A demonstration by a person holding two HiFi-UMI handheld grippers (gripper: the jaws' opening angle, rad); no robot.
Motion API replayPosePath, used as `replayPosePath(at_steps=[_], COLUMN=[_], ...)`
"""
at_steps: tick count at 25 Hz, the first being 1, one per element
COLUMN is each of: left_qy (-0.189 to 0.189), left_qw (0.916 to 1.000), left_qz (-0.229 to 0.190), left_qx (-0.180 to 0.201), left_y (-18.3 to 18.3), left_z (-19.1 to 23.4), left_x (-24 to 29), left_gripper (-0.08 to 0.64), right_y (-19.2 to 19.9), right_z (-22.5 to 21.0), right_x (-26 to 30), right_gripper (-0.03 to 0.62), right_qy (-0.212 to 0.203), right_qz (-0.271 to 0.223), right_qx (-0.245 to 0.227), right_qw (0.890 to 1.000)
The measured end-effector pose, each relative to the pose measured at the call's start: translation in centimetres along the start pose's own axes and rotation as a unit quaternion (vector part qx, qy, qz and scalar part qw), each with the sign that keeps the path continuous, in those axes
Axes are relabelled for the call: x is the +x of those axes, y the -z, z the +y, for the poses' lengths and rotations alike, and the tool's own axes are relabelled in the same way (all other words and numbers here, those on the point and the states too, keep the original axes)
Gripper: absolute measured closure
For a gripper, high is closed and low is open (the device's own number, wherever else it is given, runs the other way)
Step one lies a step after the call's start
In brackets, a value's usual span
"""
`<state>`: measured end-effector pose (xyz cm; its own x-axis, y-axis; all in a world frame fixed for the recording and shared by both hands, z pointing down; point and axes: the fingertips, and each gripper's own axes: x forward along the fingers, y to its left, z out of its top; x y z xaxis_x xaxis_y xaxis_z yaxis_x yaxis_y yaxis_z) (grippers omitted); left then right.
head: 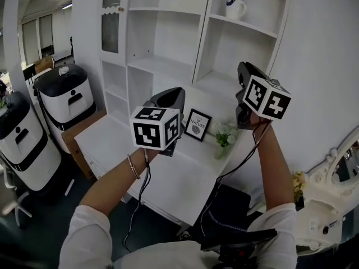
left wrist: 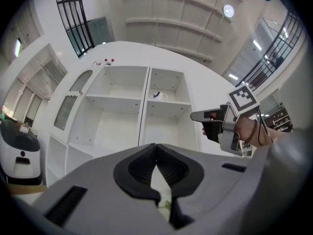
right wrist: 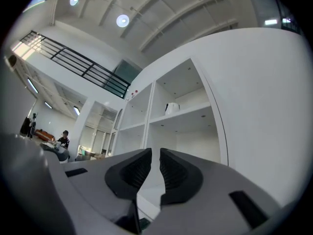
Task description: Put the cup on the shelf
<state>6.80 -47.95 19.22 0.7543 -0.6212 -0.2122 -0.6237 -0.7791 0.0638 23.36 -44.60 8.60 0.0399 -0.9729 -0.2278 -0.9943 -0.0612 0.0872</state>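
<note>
The white shelf unit (head: pixel 162 66) rises behind the table (head: pixel 168 178). The cup (head: pixel 235 8) already stands in its upper right bay, at 1 o'clock from me, so I judge the placing done. Hence both claws are free: my left claw (left wrist: pixel 156 146) is pressed together and empty, and my right claw (right wrist: pixel 155 153) is slightly apart, holding nothing. The cup is upright, long axis vertical, mouth up, handle seemingly toward 3 o'clock.

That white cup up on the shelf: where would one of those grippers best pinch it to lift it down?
Probably across the cup's round body, coming in level from the shelf's open front. It stands upright with free space on both sides for the jaws, while the board above makes a top approach look cramped.
</note>
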Motion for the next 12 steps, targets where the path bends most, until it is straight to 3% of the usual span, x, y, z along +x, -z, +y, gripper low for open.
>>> replayPosePath(at_steps=[3, 6, 9, 12], left_qy=[-0.002, 0.001, 0.008, 0.017], left_qw=[0.9999, 0.9988, 0.9959, 0.9949], left_qz=[-0.003, -0.011, -0.01, -0.007], left_qx=[0.012, 0.048, 0.089, 0.1], left_y=[1.6, 2.9, 4.6, 6.4], left_z=[-0.2, -1.2, -2.7, -4.0], left_x=[-1.1, -2.2, -3.3, -4.4], left_gripper=[0.552, 0.552, 0.552, 0.552], right_y=[2.9, 6.0, 9.0, 11.2], right_z=[0.1, 0.1, 0.5, 1.2], right_x=[-1.4, -3.1, -4.9, -6.5], right_gripper=[0.525, 0.531, 0.536, 0.541], right_qy=[-0.004, -0.003, 0.007, 0.017], right_qz=[0.009, 0.021, 0.031, 0.037], right_qx=[0.027, 0.035, 0.011, -0.021], right_qw=[1.0, 0.999, 0.999, 0.999])
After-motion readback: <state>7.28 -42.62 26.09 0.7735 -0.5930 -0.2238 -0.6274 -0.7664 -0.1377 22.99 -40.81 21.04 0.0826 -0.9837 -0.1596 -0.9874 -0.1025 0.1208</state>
